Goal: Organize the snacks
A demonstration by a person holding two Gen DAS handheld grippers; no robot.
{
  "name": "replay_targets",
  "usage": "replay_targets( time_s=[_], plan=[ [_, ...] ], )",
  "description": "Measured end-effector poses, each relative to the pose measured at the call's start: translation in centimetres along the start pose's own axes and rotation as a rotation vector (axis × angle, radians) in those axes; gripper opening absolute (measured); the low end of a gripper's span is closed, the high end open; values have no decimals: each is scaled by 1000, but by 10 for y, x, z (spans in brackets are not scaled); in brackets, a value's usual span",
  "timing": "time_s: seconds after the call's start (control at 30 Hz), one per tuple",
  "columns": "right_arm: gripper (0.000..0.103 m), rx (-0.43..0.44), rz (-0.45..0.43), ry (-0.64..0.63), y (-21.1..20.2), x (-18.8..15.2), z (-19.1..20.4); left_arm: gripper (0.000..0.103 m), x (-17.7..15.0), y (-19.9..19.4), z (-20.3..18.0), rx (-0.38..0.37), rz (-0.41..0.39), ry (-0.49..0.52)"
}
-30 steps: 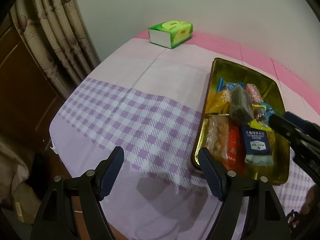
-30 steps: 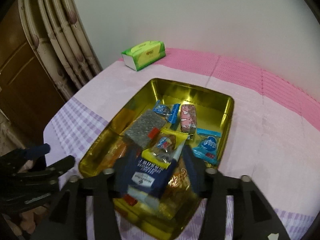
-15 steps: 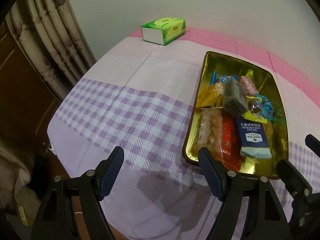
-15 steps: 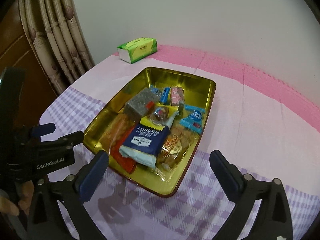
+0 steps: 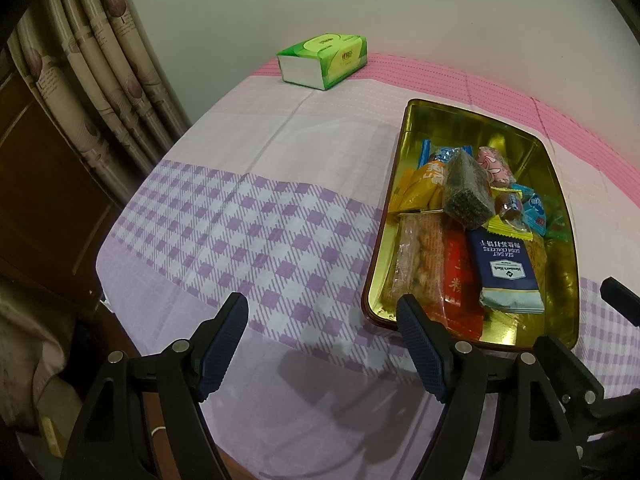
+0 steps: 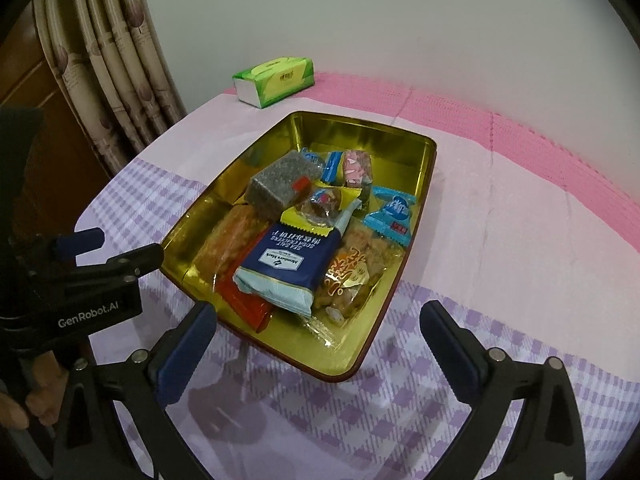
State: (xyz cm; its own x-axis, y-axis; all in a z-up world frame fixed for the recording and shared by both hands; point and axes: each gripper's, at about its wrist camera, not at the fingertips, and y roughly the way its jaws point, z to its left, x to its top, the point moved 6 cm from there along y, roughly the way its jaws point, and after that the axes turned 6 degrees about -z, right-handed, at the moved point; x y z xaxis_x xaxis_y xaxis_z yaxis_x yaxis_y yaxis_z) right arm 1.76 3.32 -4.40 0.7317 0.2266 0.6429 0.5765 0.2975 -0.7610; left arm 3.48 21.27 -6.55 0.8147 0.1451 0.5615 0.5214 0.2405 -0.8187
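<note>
Resting on a cloth [image 5: 280, 168] with purple checks and a pink band, the gold tin tray [image 6: 416, 216] holds all the snacks. On top of the pile lies a navy cracker packet [image 6: 288, 268], and its pale blue end points to the near rim. A red packet [image 6: 244, 300] lies partly under it, and beside that a long clear pack of orange snacks [image 6: 230, 240]. A grey speckled block [image 6: 276, 184] sits further in, touching a small yellow wrapper [image 6: 320, 208]. A pink candy [image 6: 356, 168] and a light blue wrapper [image 6: 394, 214] lie toward the far side.

The left gripper [image 5: 322, 344] hangs over the cloth just beside the near left corner of the tray, its jaws wide and holding nothing. The right gripper [image 6: 316, 344] hangs above the near edge of the tray, jaws also spread wide and holding nothing. A green tissue pack [image 5: 324, 60] stands at the far end of the cloth near the wall, well apart from the tray. A curtain [image 5: 100, 80] hangs on the left.
</note>
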Motion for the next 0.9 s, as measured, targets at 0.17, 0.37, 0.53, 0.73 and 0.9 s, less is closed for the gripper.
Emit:
replay_targets(
  time_s=[0.17, 0.37, 0.53, 0.73, 0.9],
  plan=[
    [101, 1, 9, 7, 1, -1, 0, 77, 0, 0, 0, -1, -1, 1],
    [101, -2, 14, 11, 4, -4, -1, 77, -1, 1, -1, -4, 3, -2],
    [101, 5, 26, 19, 8, -5, 0, 77, -1, 1, -1, -4, 3, 0],
    [101, 0, 45, 19, 11, -9, 1, 77, -2, 3, -2, -3, 8, 2],
    [101, -6, 58, 12, 13, -13, 2, 77, -3, 4, -2, -5, 12, 8]
  ],
)
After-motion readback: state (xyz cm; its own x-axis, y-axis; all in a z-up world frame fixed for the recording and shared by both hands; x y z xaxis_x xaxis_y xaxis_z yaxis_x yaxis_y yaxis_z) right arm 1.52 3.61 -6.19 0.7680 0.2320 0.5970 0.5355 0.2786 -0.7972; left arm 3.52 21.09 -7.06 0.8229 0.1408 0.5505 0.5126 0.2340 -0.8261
